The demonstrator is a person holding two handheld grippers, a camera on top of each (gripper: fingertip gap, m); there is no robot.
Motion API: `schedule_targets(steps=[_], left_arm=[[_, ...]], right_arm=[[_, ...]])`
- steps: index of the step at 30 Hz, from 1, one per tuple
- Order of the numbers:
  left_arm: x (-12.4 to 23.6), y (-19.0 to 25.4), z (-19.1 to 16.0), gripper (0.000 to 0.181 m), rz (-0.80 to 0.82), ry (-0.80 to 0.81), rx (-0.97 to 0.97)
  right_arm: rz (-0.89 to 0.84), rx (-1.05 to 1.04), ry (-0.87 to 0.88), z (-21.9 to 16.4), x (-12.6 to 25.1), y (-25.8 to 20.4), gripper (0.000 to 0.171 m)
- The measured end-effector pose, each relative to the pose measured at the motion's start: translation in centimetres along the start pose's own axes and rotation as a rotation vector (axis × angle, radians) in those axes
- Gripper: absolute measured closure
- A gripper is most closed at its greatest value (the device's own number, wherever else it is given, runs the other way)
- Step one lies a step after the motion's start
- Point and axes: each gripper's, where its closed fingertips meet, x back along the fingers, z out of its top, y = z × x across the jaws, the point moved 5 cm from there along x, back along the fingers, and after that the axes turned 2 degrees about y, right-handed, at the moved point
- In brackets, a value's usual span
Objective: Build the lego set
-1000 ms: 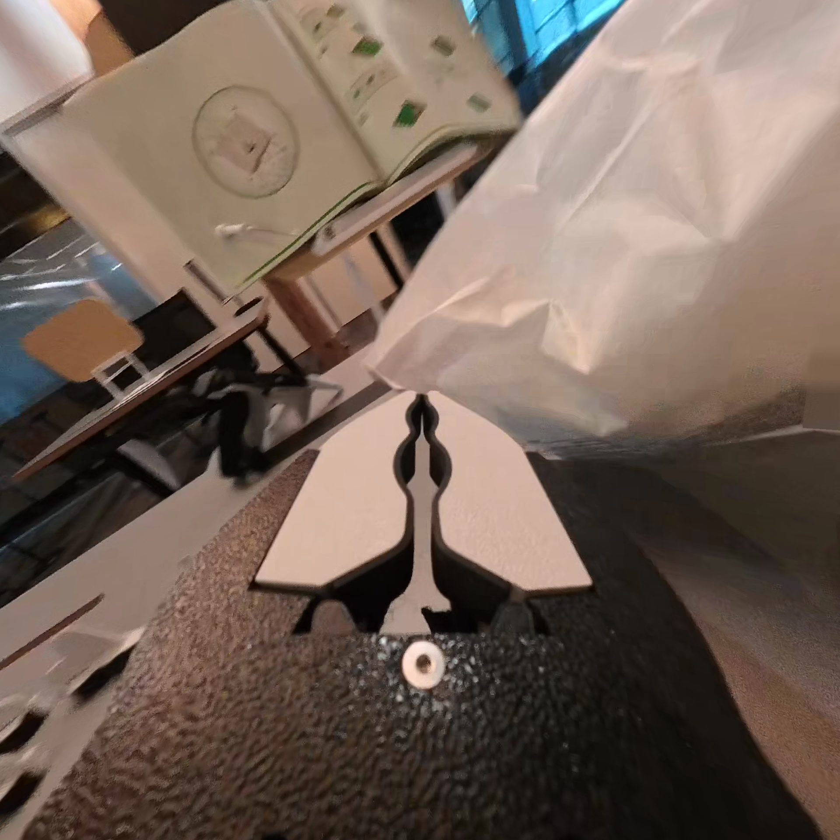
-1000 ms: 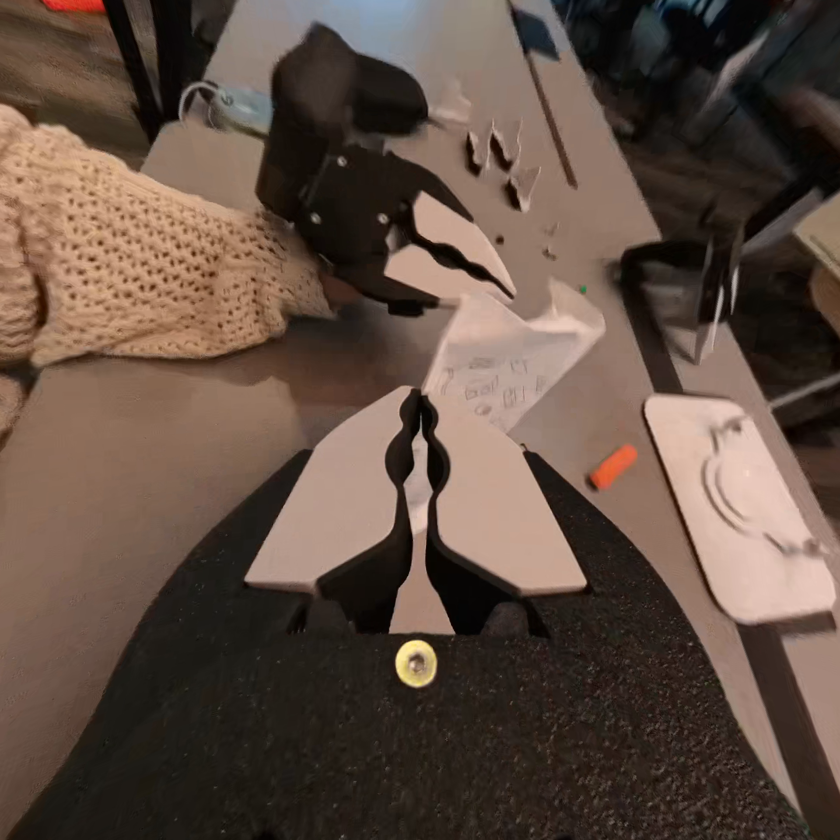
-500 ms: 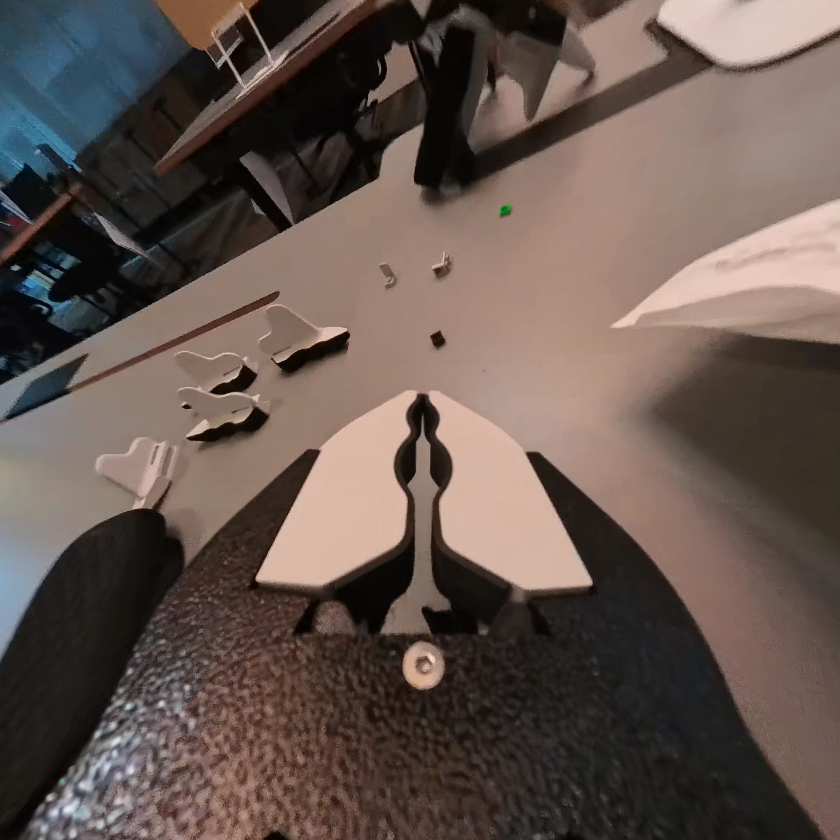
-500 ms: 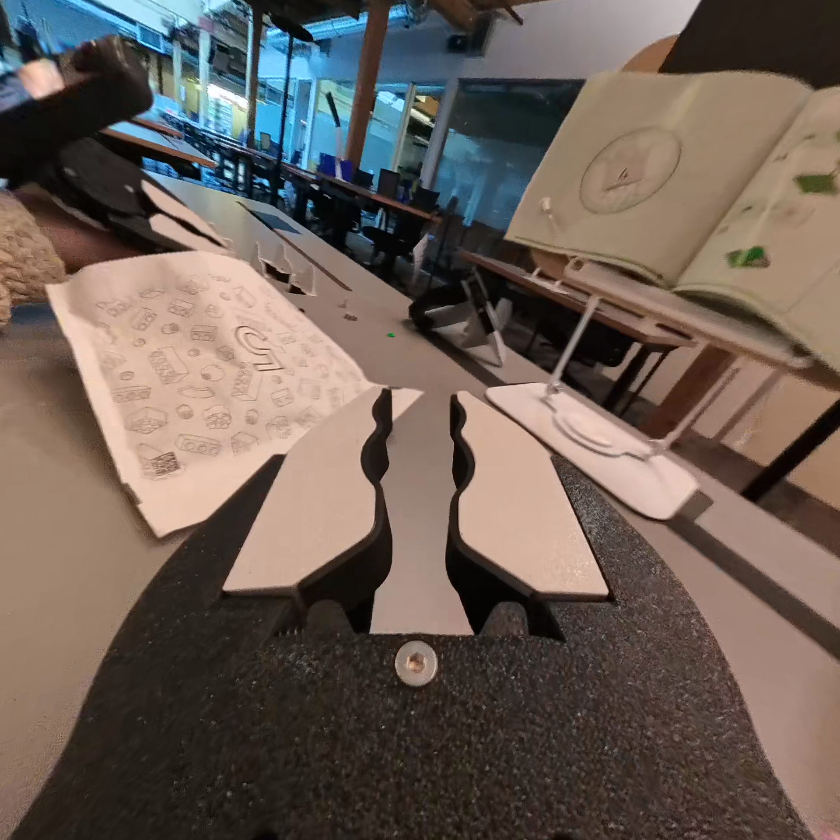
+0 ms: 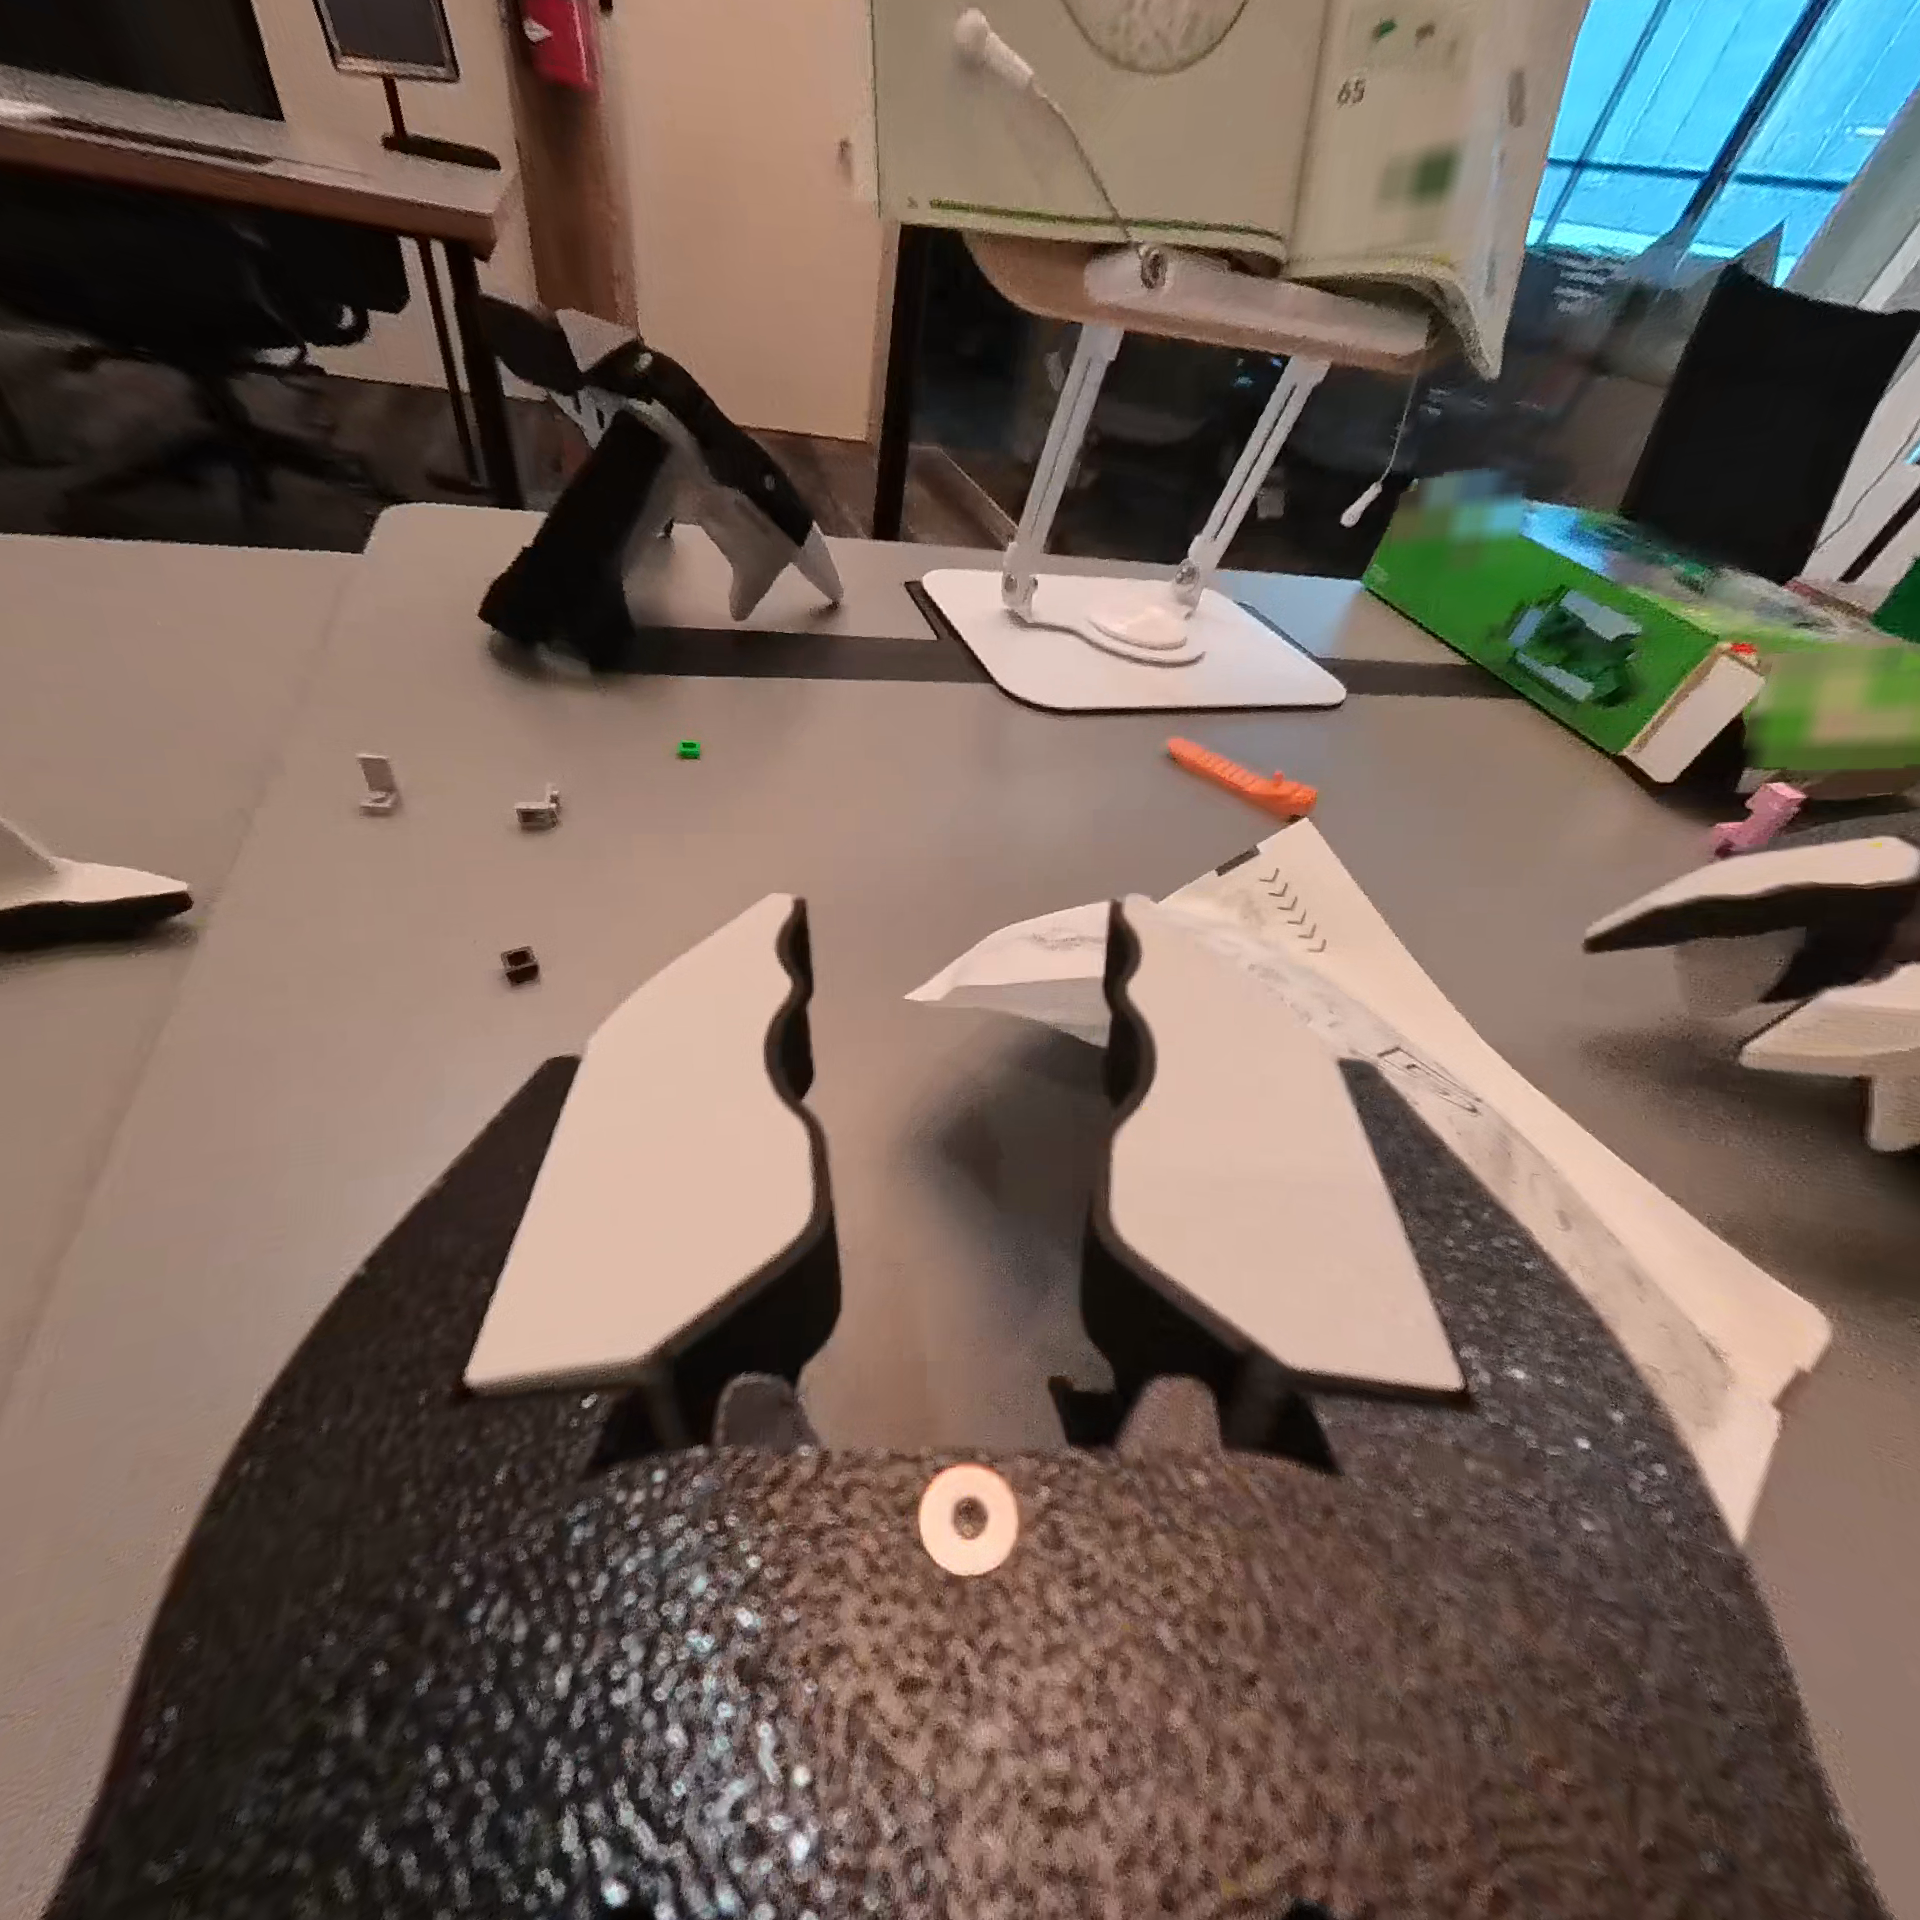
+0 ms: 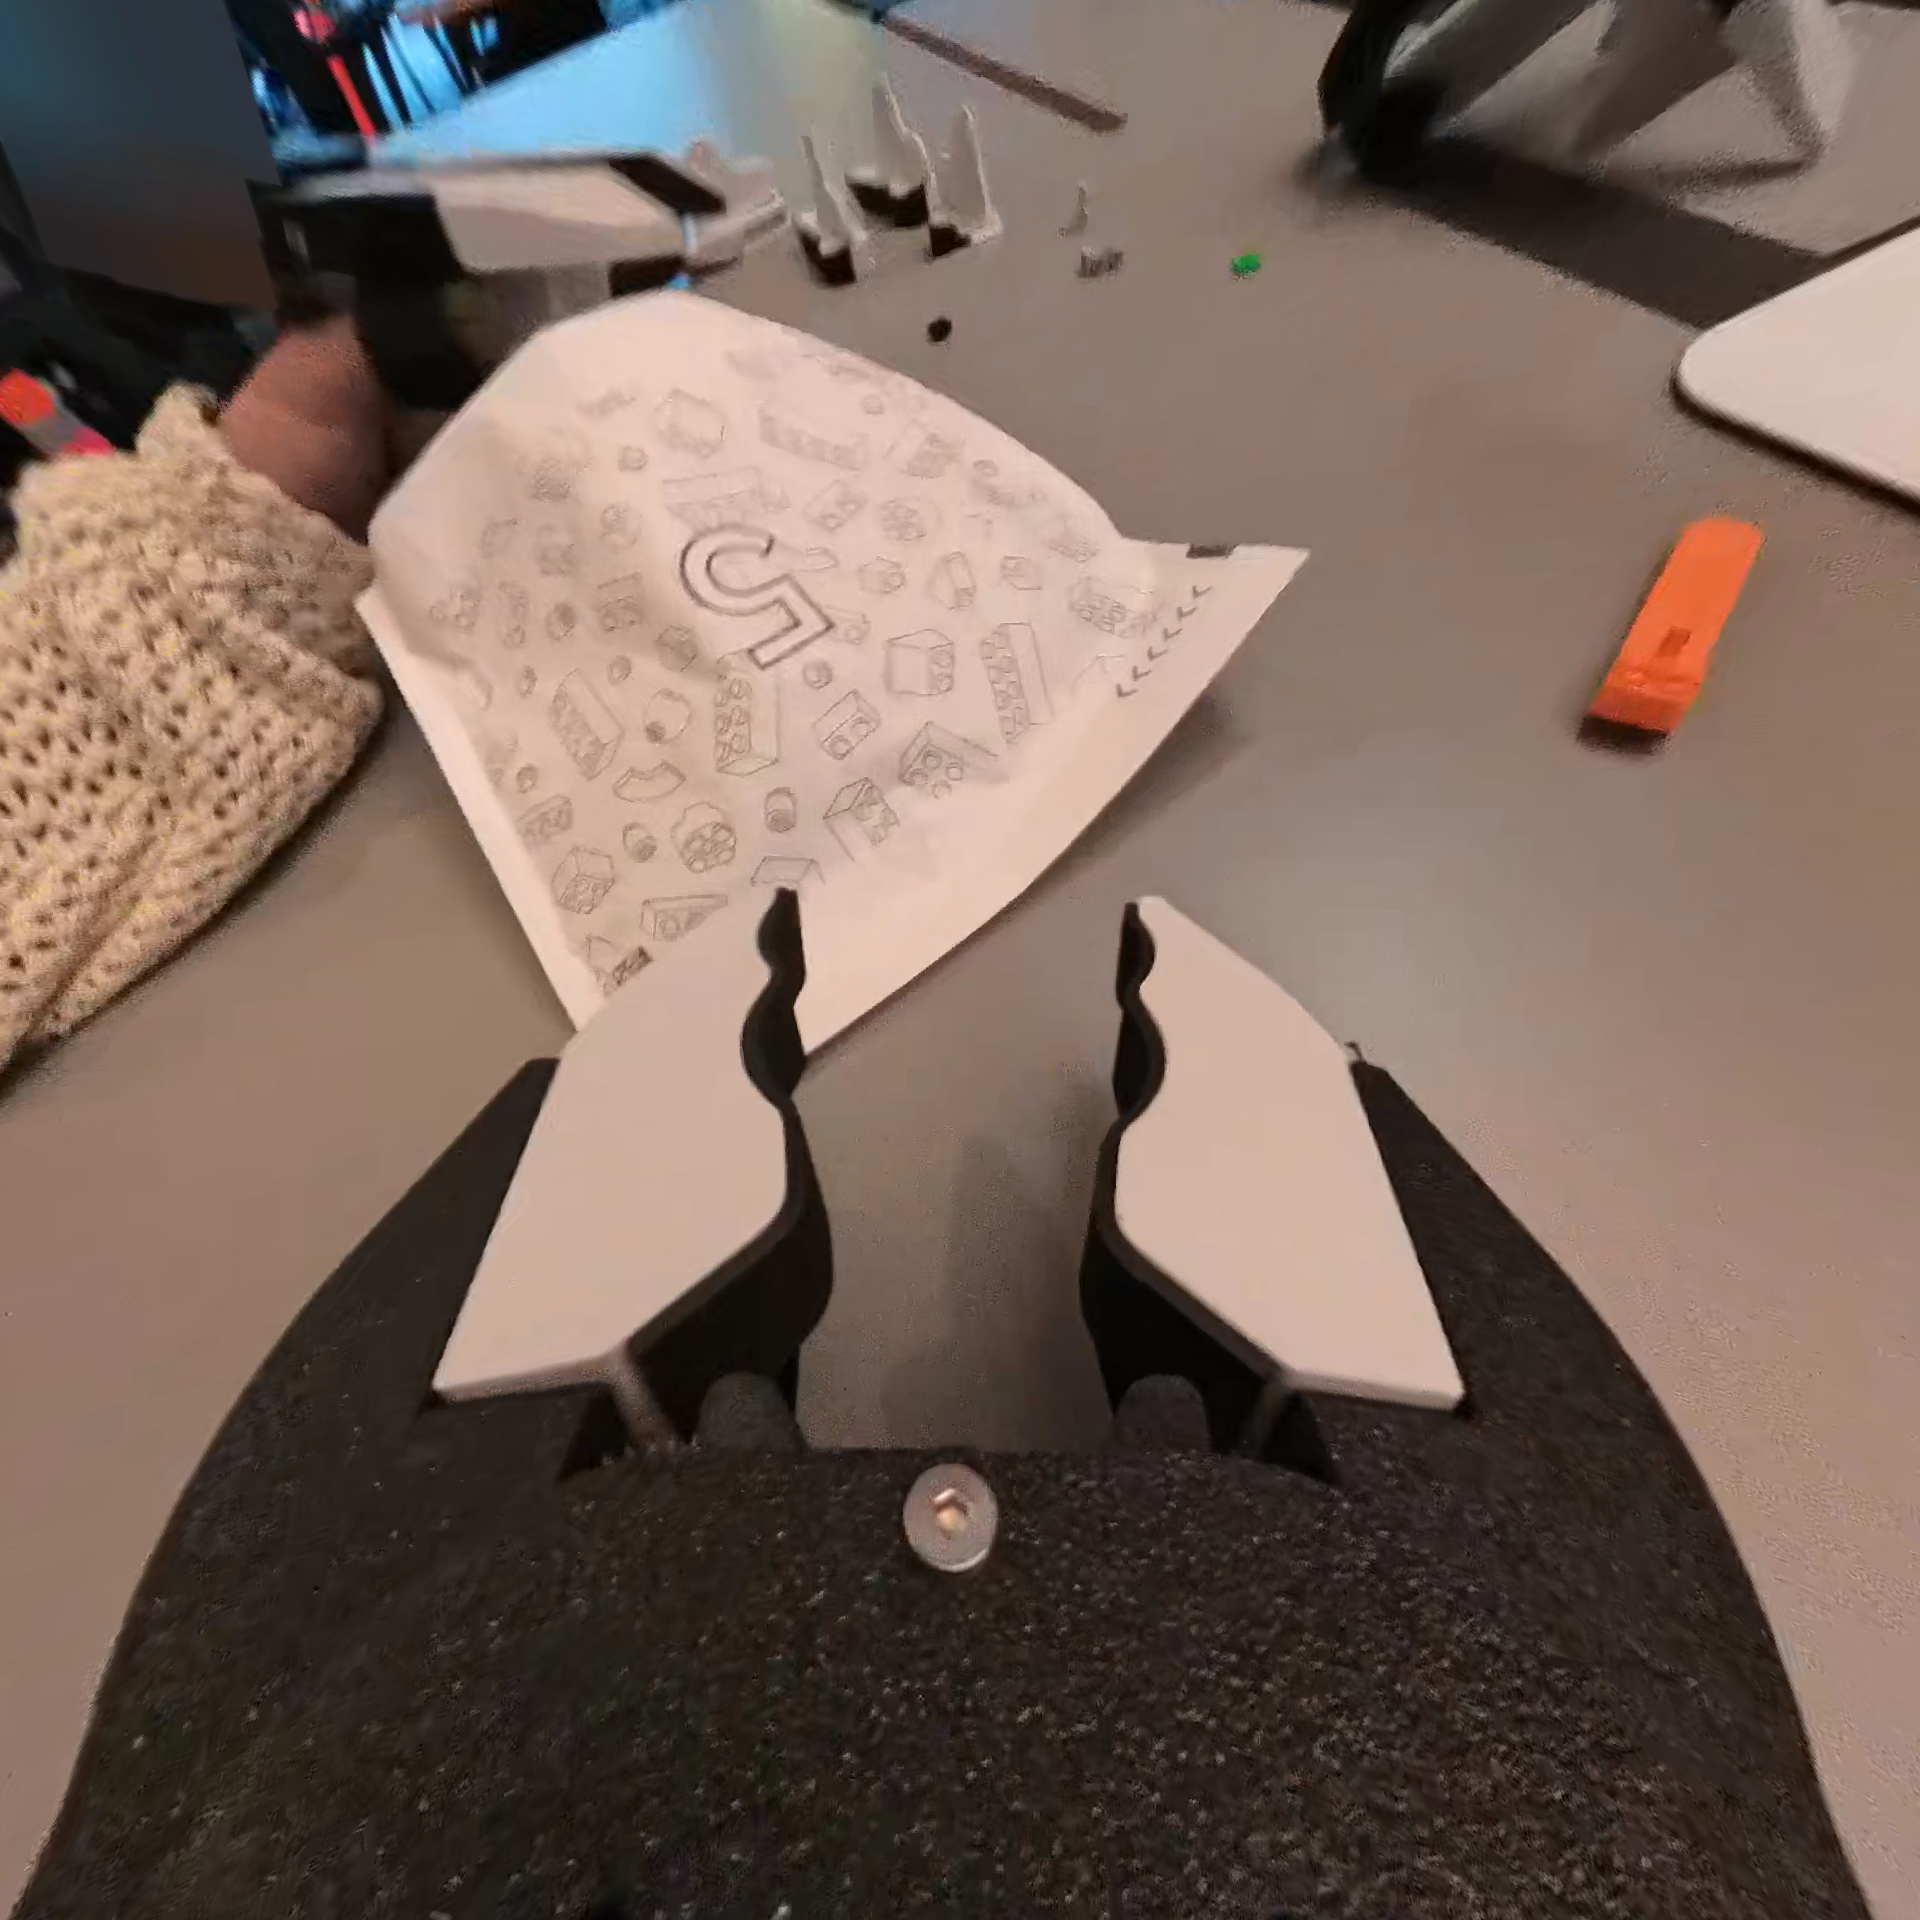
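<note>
A white paper Lego bag, printed with brick drawings, lies puffed on the grey table. My right gripper is open and empty; its left fingertip sits over the bag's near edge. My left gripper is open and empty, with the bag just past its right fingertip. The left gripper also shows in the right wrist view, beyond the bag. Loose pieces lie farther out: a green one, two grey ones and a dark one.
An orange brick separator lies right of the bag. A white book stand holds an open booklet at the back. A green box is at the right, a spare black gripper at the back. A knit sleeve is on the left.
Both grippers were shut on the bag a second ago. Both have opened wide, and the bag now lies on the table. Both views have swung round.
</note>
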Motion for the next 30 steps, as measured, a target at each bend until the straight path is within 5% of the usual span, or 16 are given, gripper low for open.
schedule_targets(steps=[6, 11, 14, 20, 23, 30], left_arm=[[-0.6, 1.2, -0.8, 0.126, -0.05, -0.048, 0.017], [-1.0, 3.4, -2.5, 0.085, -0.308, -0.289, 0.37], [-0.9, 4.4, -3.4, 0.084, -0.346, -0.394, 0.406], [-0.6, 6.8, -5.1, 0.149, -0.528, -0.531, 0.453], [-0.9, 7.5, -6.2, 0.168, -0.583, -0.569, 0.432], [-1.1, 9.6, -3.3, 0.181, -0.615, -0.216, -0.086]], right_arm=[[-0.036, 0.04, 0.061, 1.5, 2.0, -0.1, 0.113], [0.02, -0.08, -0.08, 0.6, -0.7, 0.4, 0.111], [0.017, -0.169, -0.176, 0.6, -2.4, 1.4, 0.111], [0.166, -0.36, -0.262, 1.6, -4.9, 2.3, 0.097], [0.223, -0.435, -0.221, 1.9, -5.0, 2.8, 0.099], [0.231, -0.378, -0.012, 3.7, -2.2, 4.8, 0.099]])
